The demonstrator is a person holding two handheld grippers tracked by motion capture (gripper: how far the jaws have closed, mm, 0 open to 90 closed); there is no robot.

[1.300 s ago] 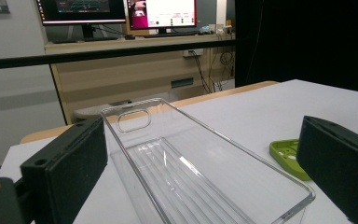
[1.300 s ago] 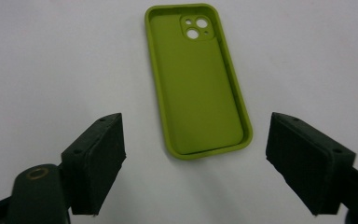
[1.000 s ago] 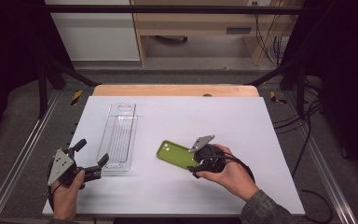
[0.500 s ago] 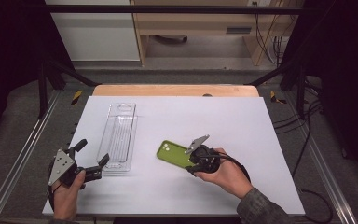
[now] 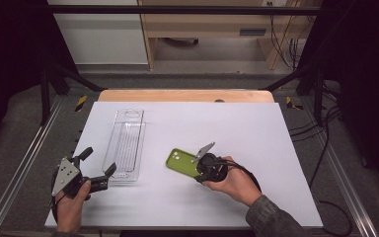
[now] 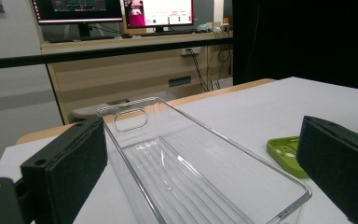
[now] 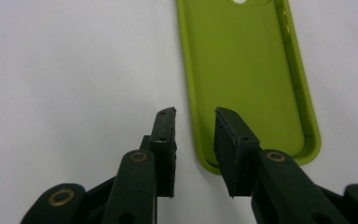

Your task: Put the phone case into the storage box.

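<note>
Green soft rubber phone case (image 7: pixel 247 79), no writing, edge between narrowing right gripper (image 7: pixel 195 122) pads, not pinched; left gripper (image 5: pixel 97 166) spread wide.

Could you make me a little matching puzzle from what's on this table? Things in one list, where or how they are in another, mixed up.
Things:
1. green phone case
2. clear plastic tray
3. left gripper
4. right gripper

States:
A. jaws wide open, at the near end of the tray, touching nothing
B. lying hollow side up, its long wall between two jaws
C. long and see-through, lying left of the green thing
D. jaws a narrow gap apart, astride the case's wall, just been closing, pads not yet pressing

Pairs: 1-B, 2-C, 3-A, 4-D
</note>
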